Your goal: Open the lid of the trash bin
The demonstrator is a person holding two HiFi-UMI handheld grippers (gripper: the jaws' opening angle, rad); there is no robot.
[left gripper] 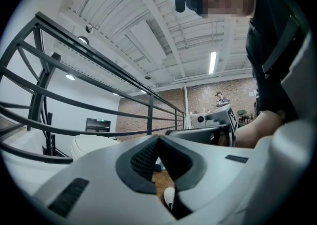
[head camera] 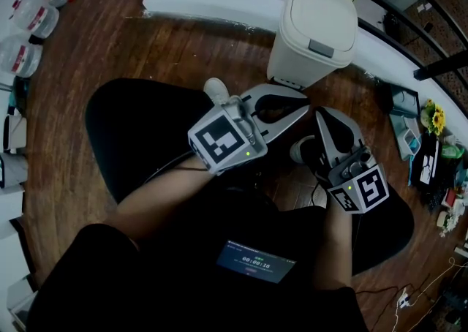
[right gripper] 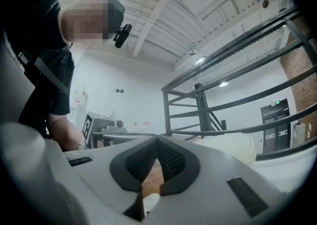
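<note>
Low in front of me, my forearms reach forward, left gripper (head camera: 296, 104) and right gripper (head camera: 325, 117) side by side, aimed toward the bin (head camera: 314, 27). Both pairs of jaws are pressed together, empty. Only the head view shows the lid (head camera: 322, 9) from above, shut, grey tab (head camera: 322, 47) facing me. The bin stands upright on the floor (head camera: 95, 53) just beyond the jaws.

The small screen (head camera: 256, 262) shows a timer, seemingly 00:00:16; nothing else legible.
</note>
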